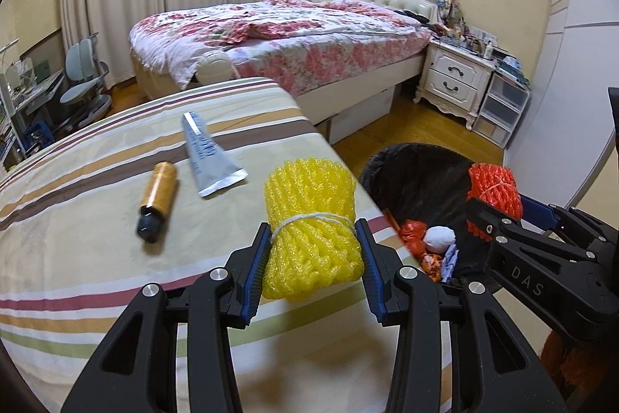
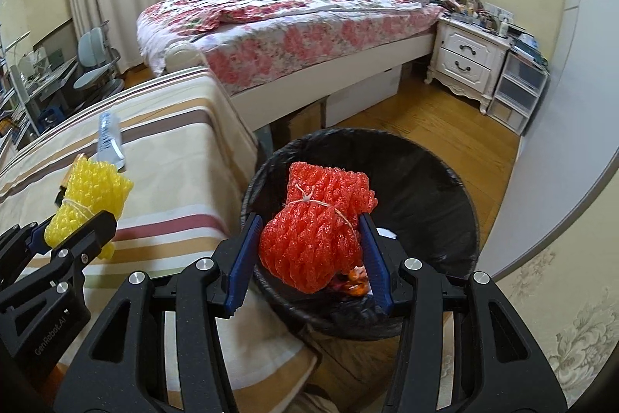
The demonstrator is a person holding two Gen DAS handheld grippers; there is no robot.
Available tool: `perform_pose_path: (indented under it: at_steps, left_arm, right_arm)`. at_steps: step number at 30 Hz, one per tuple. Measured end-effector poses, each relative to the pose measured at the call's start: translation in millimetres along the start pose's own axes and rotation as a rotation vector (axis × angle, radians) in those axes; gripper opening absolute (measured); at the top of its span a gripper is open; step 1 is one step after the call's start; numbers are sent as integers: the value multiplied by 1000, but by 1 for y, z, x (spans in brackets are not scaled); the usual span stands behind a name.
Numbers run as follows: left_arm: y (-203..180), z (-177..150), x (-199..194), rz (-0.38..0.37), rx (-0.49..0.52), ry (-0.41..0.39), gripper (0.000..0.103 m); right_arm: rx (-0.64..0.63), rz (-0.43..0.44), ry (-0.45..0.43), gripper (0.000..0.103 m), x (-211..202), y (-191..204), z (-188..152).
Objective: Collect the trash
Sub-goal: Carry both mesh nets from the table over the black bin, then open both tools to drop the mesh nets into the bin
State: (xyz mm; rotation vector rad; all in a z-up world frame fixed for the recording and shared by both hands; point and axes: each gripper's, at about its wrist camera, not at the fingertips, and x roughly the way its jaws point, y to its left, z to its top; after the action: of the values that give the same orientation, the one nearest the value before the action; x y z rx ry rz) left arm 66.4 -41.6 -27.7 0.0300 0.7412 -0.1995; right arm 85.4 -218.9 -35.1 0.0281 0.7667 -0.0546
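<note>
Red foam net [image 2: 317, 231], tied with string, is pinched in the right tongs [image 2: 307, 258] directly over the black-lined bin [image 2: 445, 180]. It can be let go there, with the pads spread fully so the mesh does not snag. Yellow net [image 1: 311, 231] is pinched in the left tongs [image 1: 313, 269] over the striped worktop [image 1: 96, 219]; the bin lies at its 3 o'clock. It should clear the rim before release. Tube [image 1: 209, 153] and gold bottle [image 1: 158, 200] wait at 10 o'clock.
</note>
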Motion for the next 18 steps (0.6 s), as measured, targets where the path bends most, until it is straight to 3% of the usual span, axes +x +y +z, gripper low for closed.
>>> perform_pose_path:
  at_steps: [18]
  left_arm:
    - [-59,36,55,-33,80,21,44]
  right_arm:
    - [84,-49,24,49,35,-58,12]
